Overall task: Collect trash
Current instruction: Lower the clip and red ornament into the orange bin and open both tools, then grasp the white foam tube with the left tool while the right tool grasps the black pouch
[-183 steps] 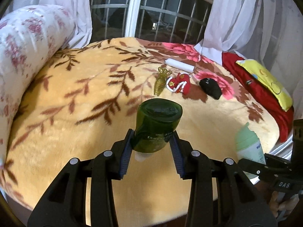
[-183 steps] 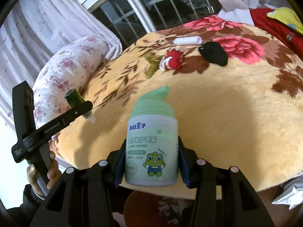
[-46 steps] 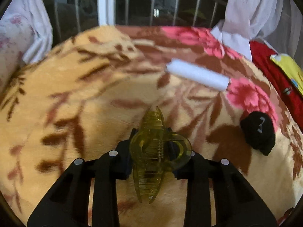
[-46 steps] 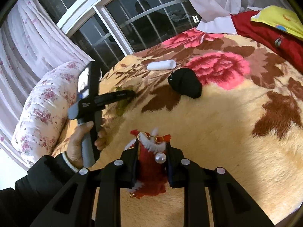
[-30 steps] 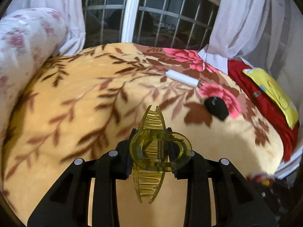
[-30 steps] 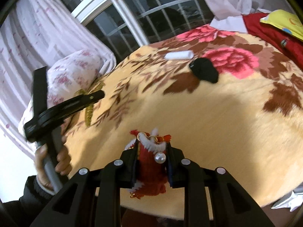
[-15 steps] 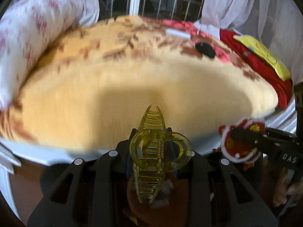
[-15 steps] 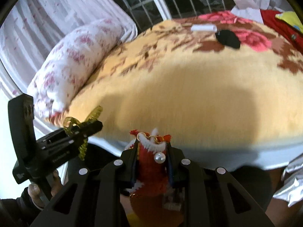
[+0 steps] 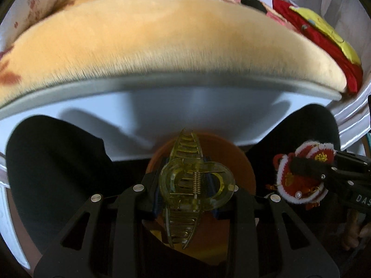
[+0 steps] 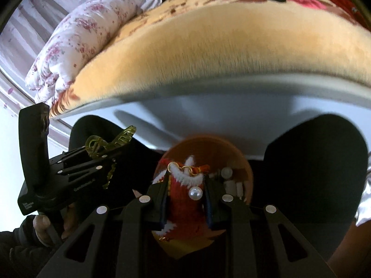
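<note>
The left gripper (image 9: 196, 199) is clamped on a translucent yellow plastic hair claw clip (image 9: 189, 197). The right gripper (image 10: 185, 205) is clamped on a red knitted ornament with white trim and a pearl bead (image 10: 185, 199). Both point steeply down over a round orange bin (image 10: 241, 159) between the person's dark-clothed knees, below the edge of the bed's plush yellow blanket (image 9: 162, 46); this positions each item for release. The bin's contents are mostly hidden; pale scraps, possibly paper, show inside.
</note>
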